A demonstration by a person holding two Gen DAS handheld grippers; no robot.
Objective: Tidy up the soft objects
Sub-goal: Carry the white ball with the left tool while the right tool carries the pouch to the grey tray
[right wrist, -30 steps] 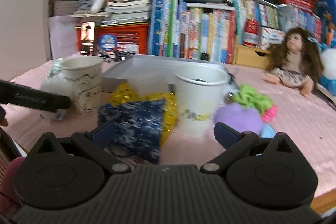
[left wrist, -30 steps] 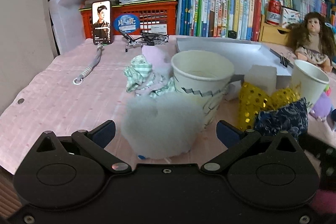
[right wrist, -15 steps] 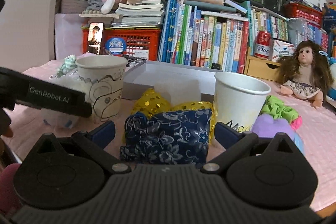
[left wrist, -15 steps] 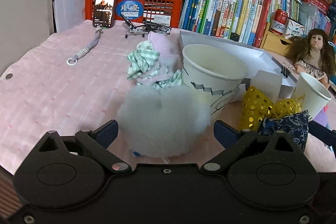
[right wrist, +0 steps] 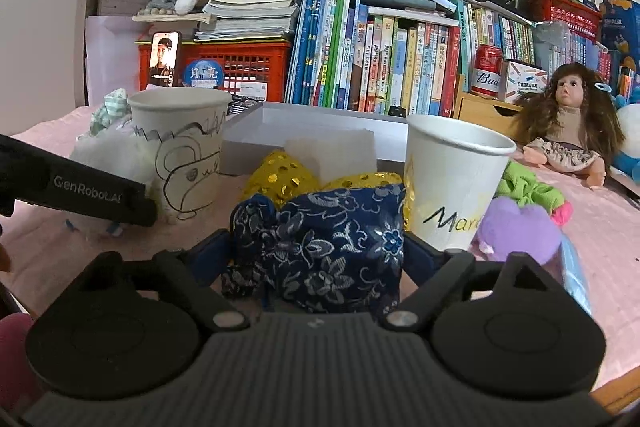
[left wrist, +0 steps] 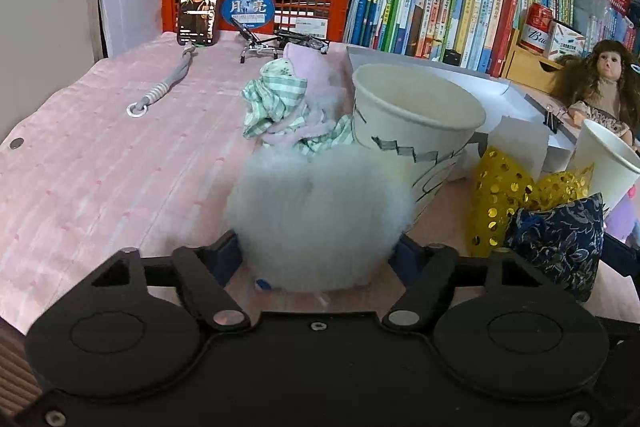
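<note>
Fluffy white pompom: round, long-piled, pinched in your left claw on the pink quilted desk, touching the doodled paper cup. Navy brocade pouch: floral, crumpled, clenched in your right claw, sequined gold pouch behind, plain paper cup just beside.

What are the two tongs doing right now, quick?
Left tongs: closed on the fluffy white pom-pom.
Right tongs: closed on the dark blue flowered pouch.
</note>
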